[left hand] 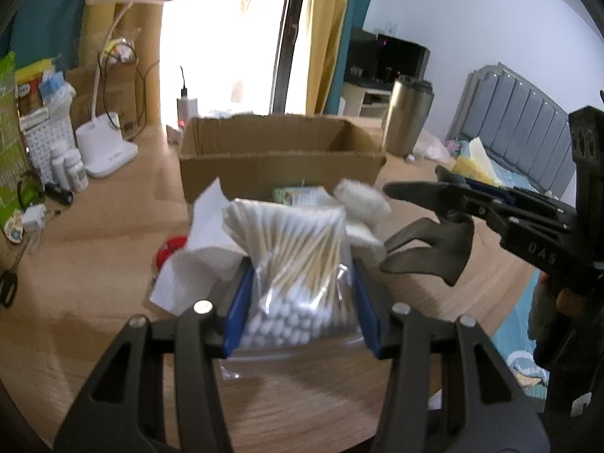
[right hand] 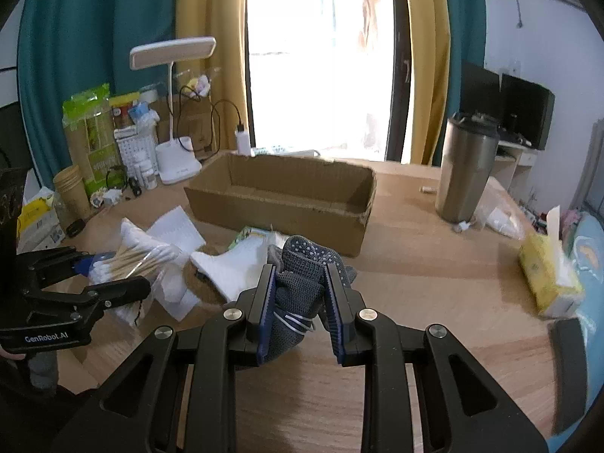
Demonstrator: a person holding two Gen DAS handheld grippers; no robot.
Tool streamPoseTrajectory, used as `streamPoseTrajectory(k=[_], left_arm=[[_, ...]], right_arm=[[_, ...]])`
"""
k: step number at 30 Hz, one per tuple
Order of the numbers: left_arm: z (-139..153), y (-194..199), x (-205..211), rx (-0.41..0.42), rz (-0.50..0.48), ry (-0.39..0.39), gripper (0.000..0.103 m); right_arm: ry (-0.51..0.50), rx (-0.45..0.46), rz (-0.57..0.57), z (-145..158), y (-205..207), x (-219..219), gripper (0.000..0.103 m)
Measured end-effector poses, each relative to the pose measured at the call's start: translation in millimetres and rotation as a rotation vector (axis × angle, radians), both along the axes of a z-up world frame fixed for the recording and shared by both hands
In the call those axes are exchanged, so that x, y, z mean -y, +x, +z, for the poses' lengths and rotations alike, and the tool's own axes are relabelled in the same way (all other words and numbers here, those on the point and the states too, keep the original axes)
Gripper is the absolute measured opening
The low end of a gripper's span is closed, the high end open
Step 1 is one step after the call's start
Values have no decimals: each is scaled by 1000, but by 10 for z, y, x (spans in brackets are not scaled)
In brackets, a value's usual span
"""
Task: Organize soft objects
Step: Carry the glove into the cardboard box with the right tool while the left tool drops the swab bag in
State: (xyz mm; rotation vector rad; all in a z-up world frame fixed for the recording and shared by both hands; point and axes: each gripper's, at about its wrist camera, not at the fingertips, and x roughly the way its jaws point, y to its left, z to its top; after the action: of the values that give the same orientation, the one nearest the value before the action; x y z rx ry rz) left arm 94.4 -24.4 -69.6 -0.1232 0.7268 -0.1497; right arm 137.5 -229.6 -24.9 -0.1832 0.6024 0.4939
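Observation:
A clear bag of cotton swabs (left hand: 298, 275) sits between the blue pads of my left gripper (left hand: 302, 302), which is shut on it above the wooden table (left hand: 94, 264). From the right wrist view the same bag of swabs (right hand: 132, 260) shows in the left gripper (right hand: 113, 273). My right gripper (right hand: 300, 294) is shut on a grey dotted knit sock or glove (right hand: 302, 283). In the left wrist view the right gripper (left hand: 415, 211) hangs at the right with the dark fabric (left hand: 426, 249) drooping from it. An open cardboard box (right hand: 283, 196) stands just beyond both.
A white sock (right hand: 234, 268), white papers (right hand: 177, 230) and a green packet (right hand: 249, 234) lie before the box. A steel tumbler (right hand: 468, 173) and a yellow tissue pack (right hand: 547, 275) are at the right. A white desk lamp (right hand: 177, 166) and several bottles and packets crowd the back left.

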Motion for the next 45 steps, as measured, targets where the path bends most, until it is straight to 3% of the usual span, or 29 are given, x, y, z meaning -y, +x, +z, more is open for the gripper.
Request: streamPoseTrajectory(k=[10, 19, 45], left_arm=[[293, 35, -148, 90, 25, -12, 51], [421, 203, -276, 123, 49, -12, 51], [430, 928, -487, 119, 73, -16, 51]], right_arm=[[6, 54, -12, 222, 103, 28, 27], [10, 73, -2, 309, 280, -27, 27], [15, 71, -4, 257, 1080, -157, 27]])
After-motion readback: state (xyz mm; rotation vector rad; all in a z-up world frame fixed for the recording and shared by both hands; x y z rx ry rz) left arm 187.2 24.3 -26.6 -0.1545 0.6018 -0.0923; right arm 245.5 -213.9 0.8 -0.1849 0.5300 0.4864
